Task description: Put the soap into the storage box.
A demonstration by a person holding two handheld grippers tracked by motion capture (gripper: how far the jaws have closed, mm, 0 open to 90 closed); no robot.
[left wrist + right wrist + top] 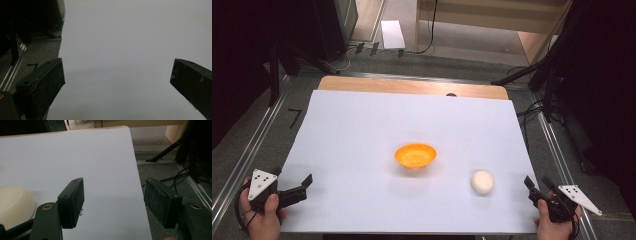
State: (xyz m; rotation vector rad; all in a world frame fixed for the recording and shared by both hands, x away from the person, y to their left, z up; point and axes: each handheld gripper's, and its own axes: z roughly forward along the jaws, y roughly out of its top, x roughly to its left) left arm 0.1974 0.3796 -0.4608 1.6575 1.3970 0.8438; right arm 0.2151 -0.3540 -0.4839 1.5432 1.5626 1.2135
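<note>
At the table's (362, 125) near corners, both tongs, left (304, 184) and right (534, 186), gape with nothing between them; a white bun (482, 182) lies near the right tongs, beside an orange bowl (415, 155).

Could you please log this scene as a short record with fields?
Surface: white sheet on a wooden table
Bowl: orange bowl, mid-sheet, upright
Ball: white round lump, right of the bowl, apart from it
Left gripper: open, empty, near-left edge
Right gripper: jaws apart, empty, beside the lump, not touching
</note>
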